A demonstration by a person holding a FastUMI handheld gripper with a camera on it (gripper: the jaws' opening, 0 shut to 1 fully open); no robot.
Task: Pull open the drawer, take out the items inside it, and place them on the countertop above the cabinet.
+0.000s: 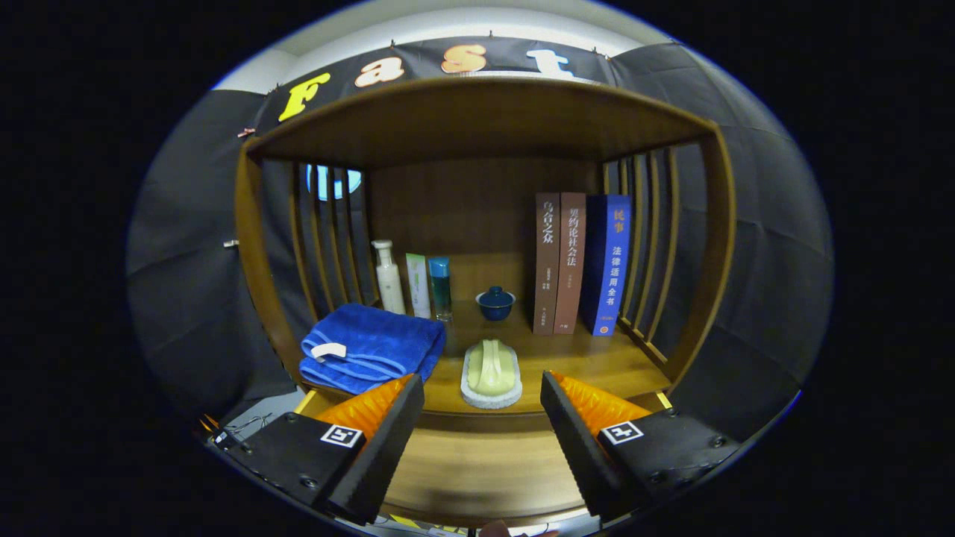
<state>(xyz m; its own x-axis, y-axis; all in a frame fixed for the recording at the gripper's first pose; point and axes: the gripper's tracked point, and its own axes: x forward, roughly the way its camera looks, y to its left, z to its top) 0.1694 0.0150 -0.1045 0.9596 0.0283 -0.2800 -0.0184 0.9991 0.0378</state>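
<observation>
In the gripper view we look into a brown wooden cabinet point(477, 119) with slatted sides. Our claw point(482, 406) stands wide open, its two fingers spread apart with nothing between them.

Below the fingers, toward six o'clock, lies a flat wooden panel point(485, 466) that we take to be either the drawer's front or its top edge; we cannot tell which, nor whether the drawer is pulled out. Its contents are hidden from us.

On the table point(589, 358) above it, just ahead of the fingers at twelve o'clock, sits a pale green brush with a white base point(490, 375). At ten o'clock from it lies a folded blue terry towel point(377, 344), right beside the left finger. Beyond the towel stand a white plastic bottle point(389, 276), a pale green tube point(418, 285) and a teal capped bottle point(440, 287). A small dark blue lidded ceramic cup point(495, 303) sits at twelve o'clock from the brush, and two brown books point(560, 261) and a blue book point(610, 261) stand upright at one o'clock.

We judge the drawer will feel stiff and fairly heavy on its runners, so it wants a firm pinch on its front lip or handle, pulled straight out. We see no handle, so the hold must be found lower down.
</observation>
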